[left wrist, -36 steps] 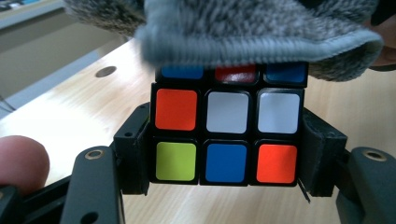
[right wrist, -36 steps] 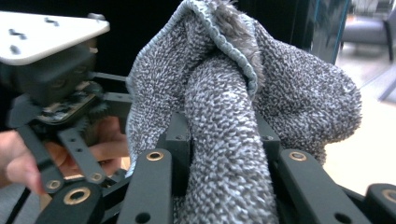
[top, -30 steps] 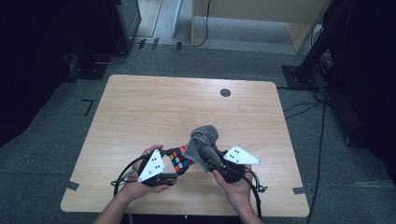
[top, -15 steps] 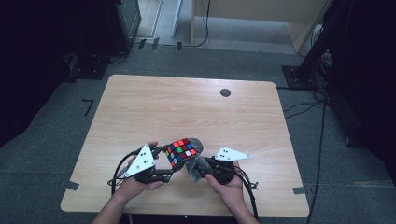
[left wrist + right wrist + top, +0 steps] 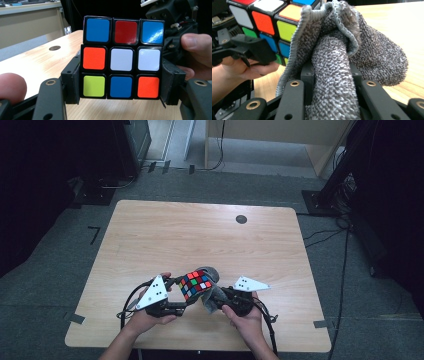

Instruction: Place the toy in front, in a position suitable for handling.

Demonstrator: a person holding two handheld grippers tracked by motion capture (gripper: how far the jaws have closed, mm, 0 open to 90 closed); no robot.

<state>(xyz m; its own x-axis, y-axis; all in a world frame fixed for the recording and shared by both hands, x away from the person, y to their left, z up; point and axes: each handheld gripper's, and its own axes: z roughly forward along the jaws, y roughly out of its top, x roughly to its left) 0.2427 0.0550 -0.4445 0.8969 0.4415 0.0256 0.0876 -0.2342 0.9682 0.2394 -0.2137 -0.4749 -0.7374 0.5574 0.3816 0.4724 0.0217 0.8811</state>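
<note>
A scrambled Rubik's cube hangs just above the front of the wooden table. My left gripper is shut on it, one pad on each side of its lower half. My right gripper is shut on a bunched grey knitted cloth. The cloth presses against the cube's right side. In the right gripper view the cloth hides the jaw tips.
A dark round grommet sits in the table's far right part. Cables trail from both grippers over the front edge. Black stands and cabinets ring the table on a grey floor.
Both grippers, with cube and cloth, have drawn toward the front edge and left. The cloth has dropped from above the cube to its right side, and the cube's coloured face has turned upward.
</note>
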